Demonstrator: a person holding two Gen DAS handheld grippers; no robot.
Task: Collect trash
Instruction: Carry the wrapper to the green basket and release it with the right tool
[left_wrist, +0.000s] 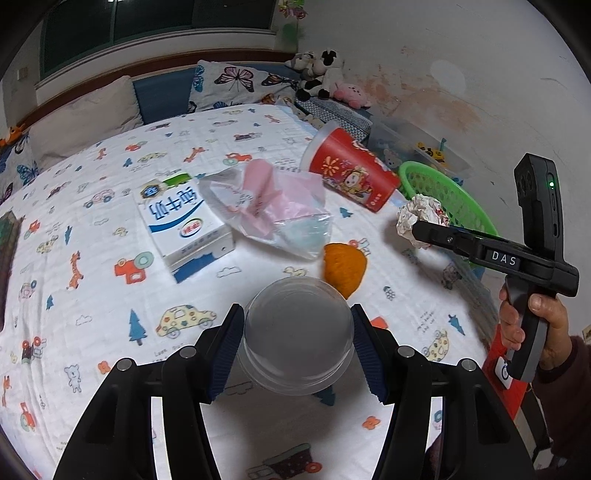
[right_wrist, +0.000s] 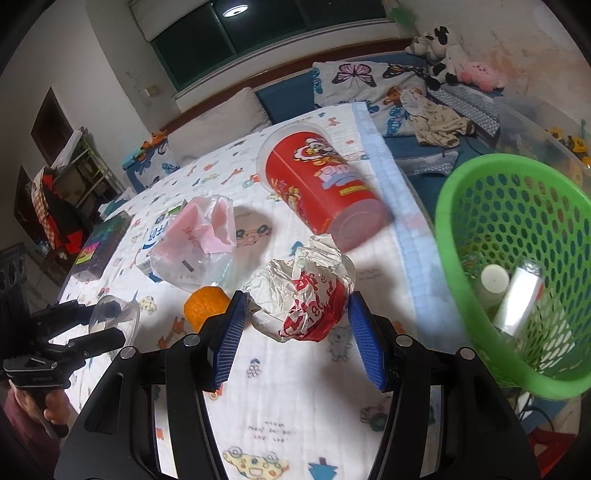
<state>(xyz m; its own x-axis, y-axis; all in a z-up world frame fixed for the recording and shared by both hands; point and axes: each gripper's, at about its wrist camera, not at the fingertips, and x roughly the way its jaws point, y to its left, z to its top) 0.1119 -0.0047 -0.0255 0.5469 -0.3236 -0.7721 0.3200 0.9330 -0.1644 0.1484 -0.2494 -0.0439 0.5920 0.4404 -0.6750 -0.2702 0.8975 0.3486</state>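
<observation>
My left gripper is shut on a clear plastic cup, held above the patterned bedsheet. My right gripper is shut on a crumpled white and red paper wrapper, seen in the left wrist view as a wad of paper beside the green basket. The green perforated basket stands at the right with a few items inside. On the bed lie a red snack tube, a pink and clear plastic bag, a milk carton and an orange peel.
Pillows and plush toys line the head of the bed. A clear storage bin of toys sits behind the basket. A dark box lies at the bed's left edge. A hand grips the right tool.
</observation>
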